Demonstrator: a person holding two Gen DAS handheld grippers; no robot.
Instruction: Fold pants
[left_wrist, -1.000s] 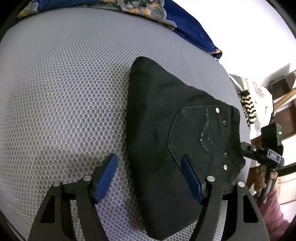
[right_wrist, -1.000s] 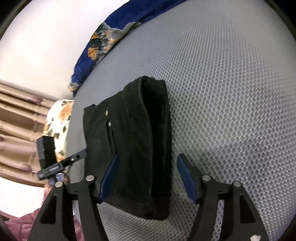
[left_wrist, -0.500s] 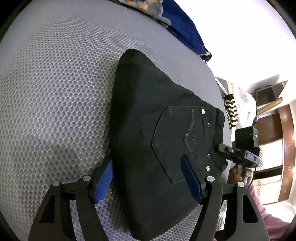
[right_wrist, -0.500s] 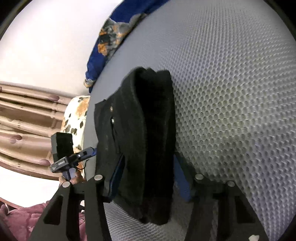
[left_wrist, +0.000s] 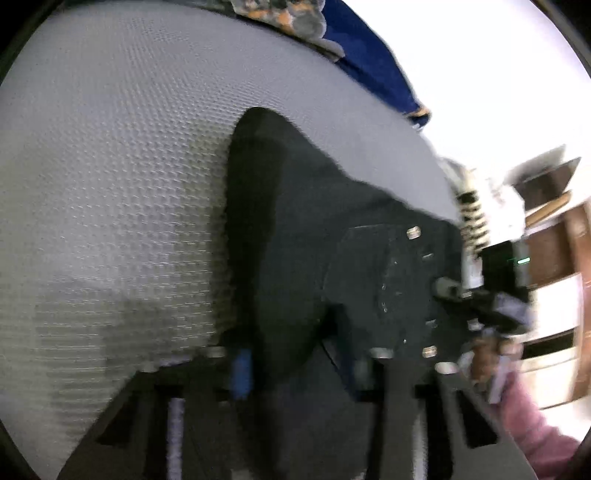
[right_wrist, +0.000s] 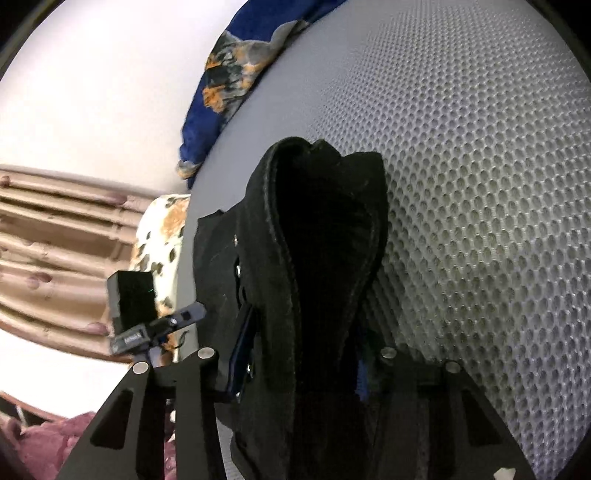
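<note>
Your left tool (left_wrist: 295, 369) is closing on the folded black pants (left_wrist: 317, 236); its blue pads seem to pinch the near edge, though blur hides the contact. Your right tool (right_wrist: 301, 354) is closing too, clamped on the thick fold at 6 o'clock. The pants lie on the grey mesh mattress (right_wrist: 480, 184).

Left gripper (left_wrist: 295, 365): your black frame of angular arms with cut-out slots, round silver screw heads along the top, blue pads on the fingers (left_wrist: 241, 374).
Right gripper (right_wrist: 301, 356): the same black slotted frame of yours, silver screws at the joints, dark blue pads (right_wrist: 242, 350).
Mounted box (right_wrist: 131, 297): a black block on your left gripper, a small green light, a white-lettered label below.
Sleeve (left_wrist: 532, 424): you wear pink, fuzzy fabric.
</note>
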